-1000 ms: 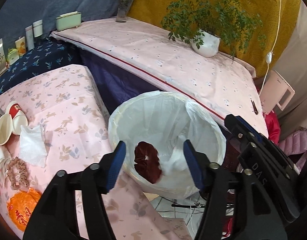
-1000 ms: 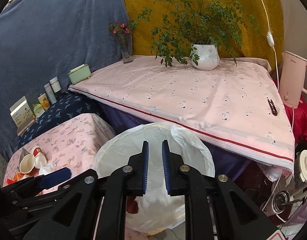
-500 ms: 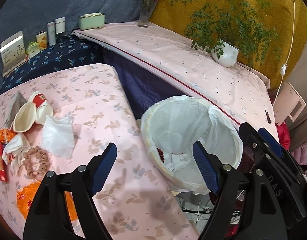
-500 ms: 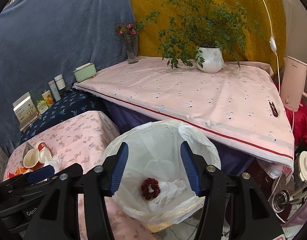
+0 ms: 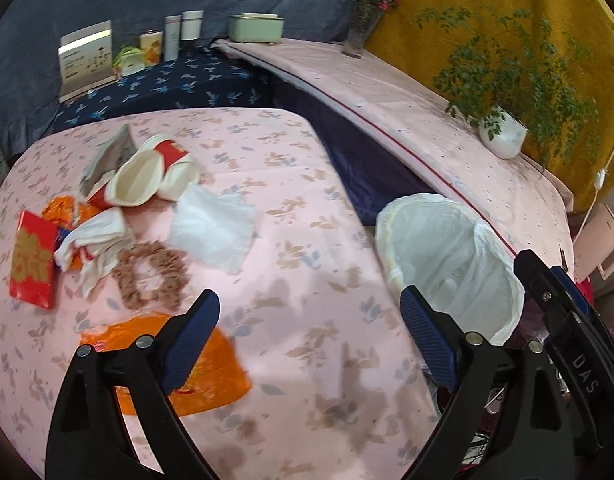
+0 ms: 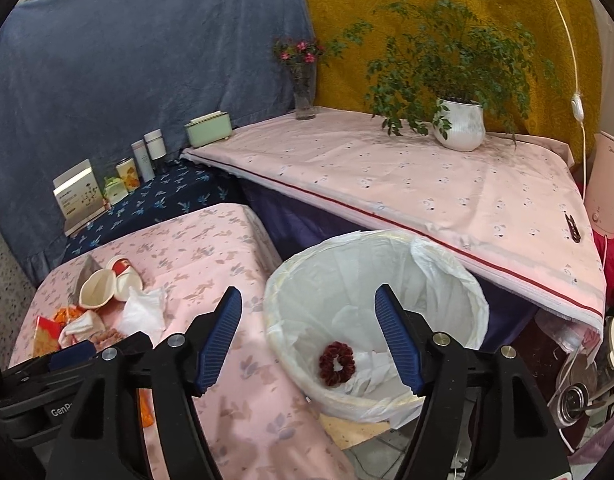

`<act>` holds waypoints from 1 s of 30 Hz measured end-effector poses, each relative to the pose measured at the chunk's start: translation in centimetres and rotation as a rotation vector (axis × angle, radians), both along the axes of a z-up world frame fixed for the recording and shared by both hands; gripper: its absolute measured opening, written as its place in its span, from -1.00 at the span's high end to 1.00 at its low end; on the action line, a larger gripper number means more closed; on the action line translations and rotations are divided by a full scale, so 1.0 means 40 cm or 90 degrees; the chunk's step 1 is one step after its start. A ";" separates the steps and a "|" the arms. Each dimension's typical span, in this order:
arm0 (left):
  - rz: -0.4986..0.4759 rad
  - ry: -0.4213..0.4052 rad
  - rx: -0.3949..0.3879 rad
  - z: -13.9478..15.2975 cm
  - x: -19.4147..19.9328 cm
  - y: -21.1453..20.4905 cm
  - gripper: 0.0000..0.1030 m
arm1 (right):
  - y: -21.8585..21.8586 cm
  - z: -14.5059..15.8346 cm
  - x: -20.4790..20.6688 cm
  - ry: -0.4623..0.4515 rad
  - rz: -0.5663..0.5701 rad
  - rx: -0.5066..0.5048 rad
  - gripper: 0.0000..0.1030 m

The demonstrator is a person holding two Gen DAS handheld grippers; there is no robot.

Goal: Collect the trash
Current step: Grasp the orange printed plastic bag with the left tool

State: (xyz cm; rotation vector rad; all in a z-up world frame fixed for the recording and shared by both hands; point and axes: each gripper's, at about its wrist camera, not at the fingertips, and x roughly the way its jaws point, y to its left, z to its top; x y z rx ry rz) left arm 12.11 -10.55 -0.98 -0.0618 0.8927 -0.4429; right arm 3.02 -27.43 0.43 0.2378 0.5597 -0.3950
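Left tongs (image 5: pixel 309 334) have just been opening, empty, above the tabletop (image 5: pixel 307 240); orange wrapper (image 5: pixel 211 364) at seven o'clock, tissue (image 5: pixel 213 230) at eleven. Right tongs (image 6: pixel 307 338) have just been opening too, empty, over the bin (image 6: pixel 387 256), a red scrunchie (image 6: pixel 337 363) inside.

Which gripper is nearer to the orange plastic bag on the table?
Left. The left gripper hangs open just over the orange plastic bag. The right gripper, also open, hangs over the lined trash bin, beside the table.

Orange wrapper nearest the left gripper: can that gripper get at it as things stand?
Probably yes. The left gripper is open and empty, the orange wrapper lies flat just under its left finger, uncovered.
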 end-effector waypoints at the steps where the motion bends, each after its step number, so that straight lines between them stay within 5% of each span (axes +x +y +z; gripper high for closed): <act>1: 0.007 0.005 -0.001 -0.003 0.000 0.017 -0.71 | 0.012 -0.001 0.001 0.001 0.006 0.001 -0.29; 18: 0.100 0.056 0.048 -0.118 -0.018 0.240 -0.84 | 0.194 -0.057 0.035 0.050 0.098 0.002 -0.32; 26: 0.089 0.076 0.066 -0.178 -0.002 0.238 -0.86 | 0.232 -0.104 0.051 0.077 0.113 0.019 -0.32; 30: 0.081 0.061 0.130 -0.210 0.012 0.209 -0.86 | 0.237 -0.127 0.065 0.092 0.114 0.023 -0.32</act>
